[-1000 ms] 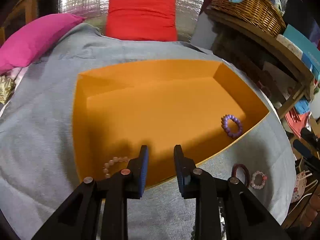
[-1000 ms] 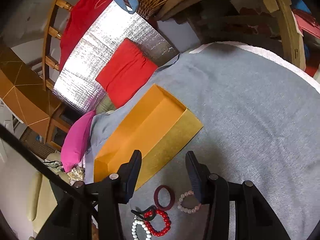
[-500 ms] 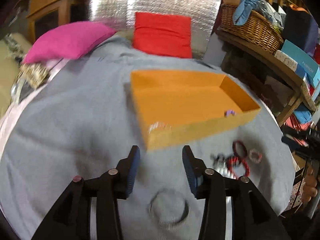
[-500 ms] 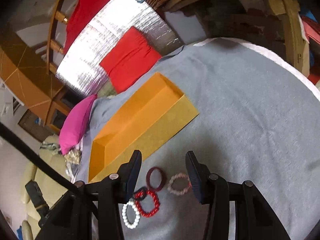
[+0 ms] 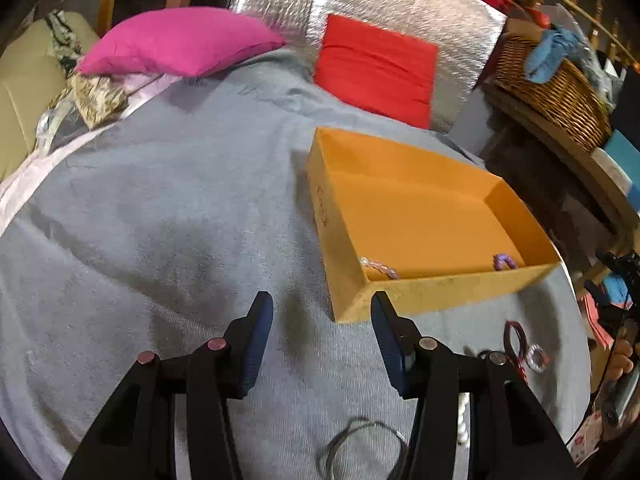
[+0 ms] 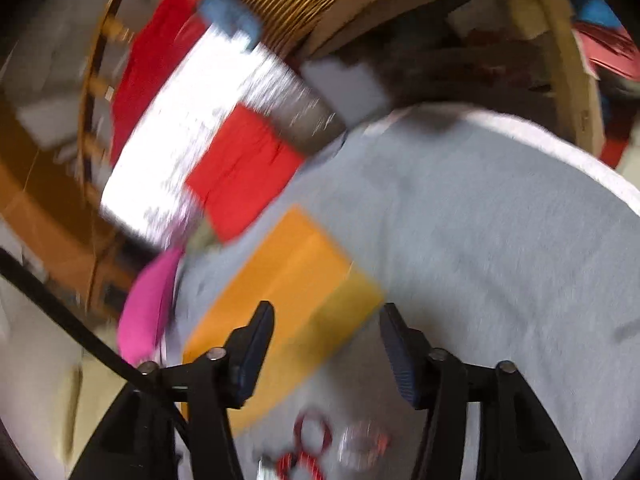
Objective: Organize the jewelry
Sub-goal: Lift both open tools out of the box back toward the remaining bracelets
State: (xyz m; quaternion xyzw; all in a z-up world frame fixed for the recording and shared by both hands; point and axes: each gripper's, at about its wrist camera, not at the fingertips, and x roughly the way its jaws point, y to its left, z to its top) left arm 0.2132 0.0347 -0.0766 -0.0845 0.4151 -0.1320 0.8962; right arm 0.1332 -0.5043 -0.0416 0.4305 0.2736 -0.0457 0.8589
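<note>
boxes: 1 [image 5: 420, 216] | bracelets in box: 2 [image 5: 378, 268] | pillows: 2 [image 5: 180, 42] | wicker baskets: 1 [image 5: 556, 96]

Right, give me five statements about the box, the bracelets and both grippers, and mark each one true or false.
1. The left gripper is open and holds nothing. True.
2. The orange box holds a purple bead bracelet near its front wall. True.
3. The dark red ring bracelet lies inside the box. False: it lies on the grey cloth outside the box, in front of its front wall.
4. The right gripper is shut on a bracelet. False: it is open and empty.
5. The box has a lid on it. False: it is open-topped, and its inside shows.
</note>
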